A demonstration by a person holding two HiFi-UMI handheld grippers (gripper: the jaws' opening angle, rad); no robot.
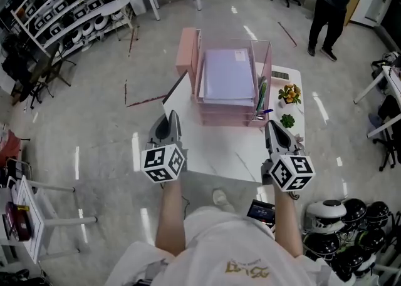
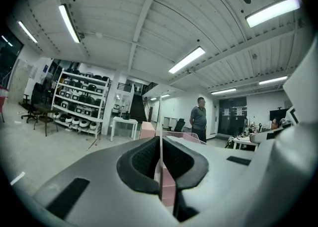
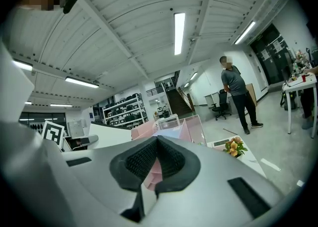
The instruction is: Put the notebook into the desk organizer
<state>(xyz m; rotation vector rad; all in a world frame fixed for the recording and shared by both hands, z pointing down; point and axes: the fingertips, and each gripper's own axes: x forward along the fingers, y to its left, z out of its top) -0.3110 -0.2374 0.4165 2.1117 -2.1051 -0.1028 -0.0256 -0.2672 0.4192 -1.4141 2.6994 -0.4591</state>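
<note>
- Found left gripper (image 1: 171, 114) and right gripper (image 1: 271, 124) clenched, empty, over near edge of table (image 1: 219, 153).
- Noted notebook (image 1: 229, 75) lying in top tray of desk organizer (image 1: 186, 53), at far edge.
- Judged placing done; only withdrawal left.

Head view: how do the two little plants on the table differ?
The flowering plant carries yellow-orange blooms; the green plant is plain green. The flowering plant looks bigger and stands farther back on the white table; the green plant sits nearer the front. Both stand right of the pink organizer.
</note>
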